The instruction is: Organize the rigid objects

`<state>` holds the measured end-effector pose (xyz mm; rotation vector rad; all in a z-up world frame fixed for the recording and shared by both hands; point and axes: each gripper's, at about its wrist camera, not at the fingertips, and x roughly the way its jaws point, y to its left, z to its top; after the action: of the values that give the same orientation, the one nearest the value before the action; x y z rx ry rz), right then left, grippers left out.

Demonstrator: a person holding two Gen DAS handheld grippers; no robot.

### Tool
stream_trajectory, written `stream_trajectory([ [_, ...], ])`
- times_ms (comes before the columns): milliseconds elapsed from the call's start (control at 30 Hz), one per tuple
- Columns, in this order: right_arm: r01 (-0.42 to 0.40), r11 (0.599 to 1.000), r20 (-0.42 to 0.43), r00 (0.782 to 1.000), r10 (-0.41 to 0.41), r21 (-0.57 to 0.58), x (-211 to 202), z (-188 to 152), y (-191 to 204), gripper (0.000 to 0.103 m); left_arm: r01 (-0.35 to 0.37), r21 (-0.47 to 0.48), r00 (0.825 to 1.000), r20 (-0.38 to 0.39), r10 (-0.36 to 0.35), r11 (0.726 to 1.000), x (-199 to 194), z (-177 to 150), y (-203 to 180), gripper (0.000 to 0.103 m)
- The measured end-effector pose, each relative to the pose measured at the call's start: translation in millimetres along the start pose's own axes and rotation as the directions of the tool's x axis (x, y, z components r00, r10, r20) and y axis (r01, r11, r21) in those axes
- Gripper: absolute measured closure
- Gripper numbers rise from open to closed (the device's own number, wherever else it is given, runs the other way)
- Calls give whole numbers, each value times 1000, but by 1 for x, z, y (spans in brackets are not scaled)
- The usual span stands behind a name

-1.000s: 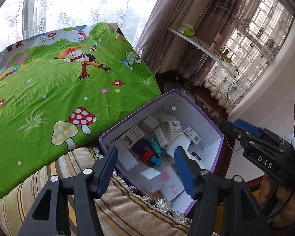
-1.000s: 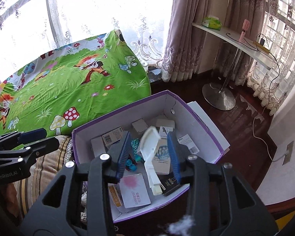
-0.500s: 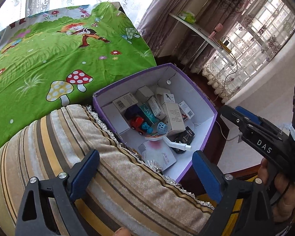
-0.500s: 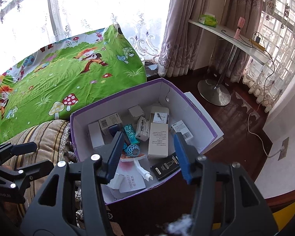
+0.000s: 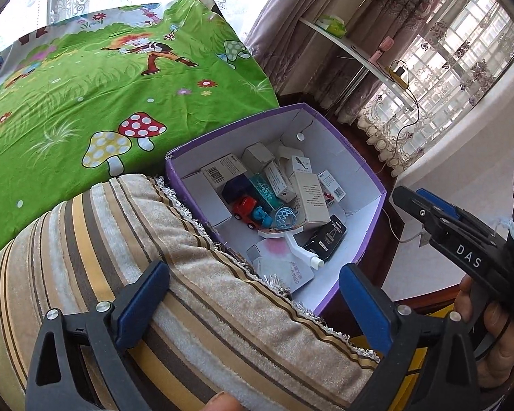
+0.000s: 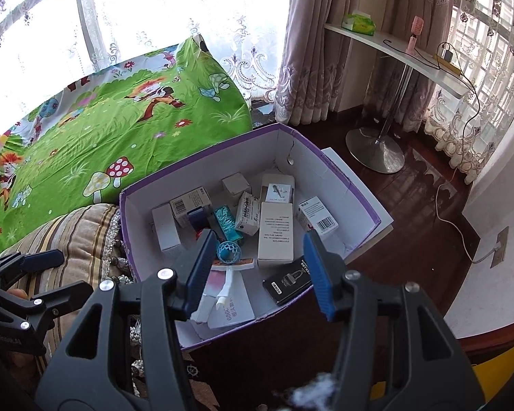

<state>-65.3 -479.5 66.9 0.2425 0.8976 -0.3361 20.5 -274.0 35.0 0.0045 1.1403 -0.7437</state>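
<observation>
A purple box (image 5: pixel 325 144) (image 6: pixel 195 171) with white inner walls holds several small cartons. Among them are a tall white carton (image 5: pixel 310 202) (image 6: pixel 276 236), a black box (image 5: pixel 325 239) (image 6: pixel 288 282), a red toy car (image 5: pixel 245 207), a blue lattice ball (image 5: pixel 286 217) (image 6: pixel 229 251) and a white tube-shaped item (image 5: pixel 300 250) (image 6: pixel 226 284). My left gripper (image 5: pixel 253 294) (image 6: pixel 34 267) hovers over a striped cushion, its jaws opening wide with nothing between them. My right gripper (image 6: pixel 258 239) (image 5: pixel 428 212) stands open above the box's near side, holding nothing.
The striped cushion (image 5: pixel 120 239) (image 6: pixel 72 229) lies against the box's left side. A green cartoon bedsheet (image 5: pixel 85 96) lies behind it. A white shelf table (image 6: pixel 394 48) on a metal foot stands on the dark wood floor (image 6: pixel 411 205). A cable runs to a wall socket (image 6: pixel 500 245).
The right gripper let go of the white tube-shaped item, which now lies in the box, and drew back. The left jaws widened and pulled back over the cushion.
</observation>
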Motion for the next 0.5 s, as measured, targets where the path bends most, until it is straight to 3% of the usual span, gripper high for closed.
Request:
stream_trajectory([
  [500,-8,1000,-23,1000,8,-3,4,-4,2,43,20,-33,1000,-2,-20,999,4,5,5,1],
])
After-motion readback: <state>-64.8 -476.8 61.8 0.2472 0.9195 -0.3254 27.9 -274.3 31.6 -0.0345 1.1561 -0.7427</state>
